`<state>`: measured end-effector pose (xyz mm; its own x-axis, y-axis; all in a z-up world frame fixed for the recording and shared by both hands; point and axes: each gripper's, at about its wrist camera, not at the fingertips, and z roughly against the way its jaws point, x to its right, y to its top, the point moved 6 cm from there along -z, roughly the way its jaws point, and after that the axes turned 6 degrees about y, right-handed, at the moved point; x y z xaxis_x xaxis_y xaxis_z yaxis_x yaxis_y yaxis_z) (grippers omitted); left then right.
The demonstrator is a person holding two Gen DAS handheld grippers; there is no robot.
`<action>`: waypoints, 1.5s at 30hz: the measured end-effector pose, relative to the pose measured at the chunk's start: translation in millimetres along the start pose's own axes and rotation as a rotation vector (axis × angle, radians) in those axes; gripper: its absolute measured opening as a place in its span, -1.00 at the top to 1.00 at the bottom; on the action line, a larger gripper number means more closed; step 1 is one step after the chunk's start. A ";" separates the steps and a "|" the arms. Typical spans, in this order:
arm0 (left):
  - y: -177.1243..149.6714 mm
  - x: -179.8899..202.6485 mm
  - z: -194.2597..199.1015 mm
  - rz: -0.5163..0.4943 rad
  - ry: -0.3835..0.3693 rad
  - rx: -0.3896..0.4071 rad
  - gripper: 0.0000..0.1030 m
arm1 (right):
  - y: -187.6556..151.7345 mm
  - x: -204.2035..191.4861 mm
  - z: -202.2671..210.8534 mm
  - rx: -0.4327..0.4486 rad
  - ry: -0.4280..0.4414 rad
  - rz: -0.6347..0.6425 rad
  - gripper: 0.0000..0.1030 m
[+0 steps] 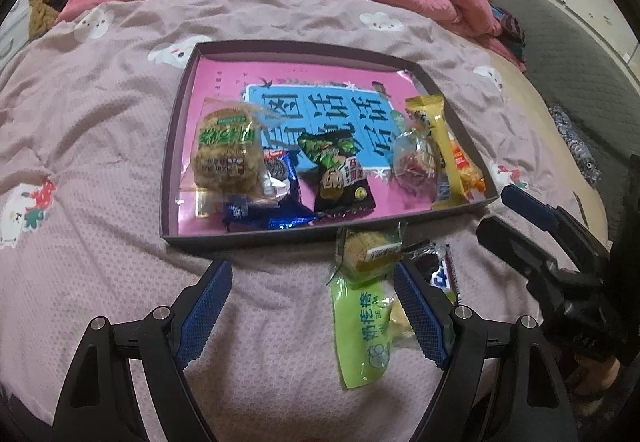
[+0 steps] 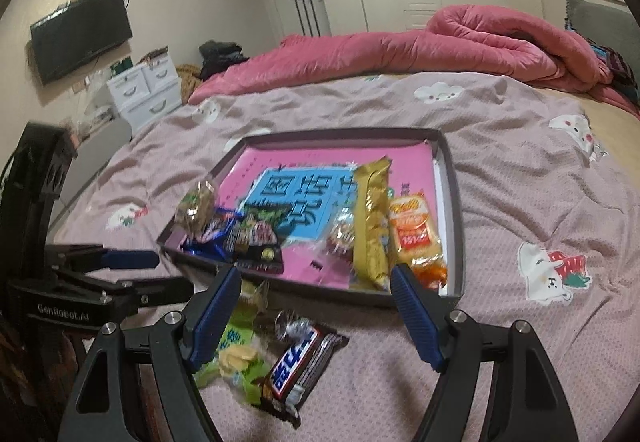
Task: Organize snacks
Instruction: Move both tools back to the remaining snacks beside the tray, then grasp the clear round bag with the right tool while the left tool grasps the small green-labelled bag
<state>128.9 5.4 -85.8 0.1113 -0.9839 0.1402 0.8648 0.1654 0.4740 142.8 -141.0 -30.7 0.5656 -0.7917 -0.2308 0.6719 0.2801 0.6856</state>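
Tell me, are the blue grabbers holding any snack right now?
No. Both the left gripper and right gripper are open and empty, above snacks on the bed.

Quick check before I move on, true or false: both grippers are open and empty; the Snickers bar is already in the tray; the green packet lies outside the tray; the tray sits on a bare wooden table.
1. Both the left gripper and the right gripper are open and empty. True.
2. The Snickers bar is in the tray. False: it lies on the bedspread in front of the tray.
3. The green packet lies outside the tray. True.
4. The tray sits on a bare wooden table. False: it rests on the bedspread.
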 end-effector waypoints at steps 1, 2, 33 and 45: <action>-0.7 -0.4 -0.6 -0.001 0.000 -0.003 -0.63 | -2.0 -2.2 -1.0 -0.008 -0.007 0.014 -0.48; -1.5 -0.7 -1.1 -0.002 0.003 -0.005 -0.63 | -2.9 -3.5 -1.6 -0.012 -0.013 0.026 -0.48; -1.4 13.9 -27.6 -0.003 -0.027 -0.063 -0.63 | -35.6 -29.7 -50.3 -0.178 -0.035 0.205 -0.16; 6.0 26.9 -46.6 0.014 -0.052 -0.098 -0.63 | -34.7 -24.1 -46.0 -0.175 -0.052 0.210 0.29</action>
<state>159.9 -23.2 -119.7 0.1006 -0.9762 0.1922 0.9074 0.1693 0.3846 127.8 -106.7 -80.8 0.6791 -0.7318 -0.0569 0.6171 0.5272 0.5841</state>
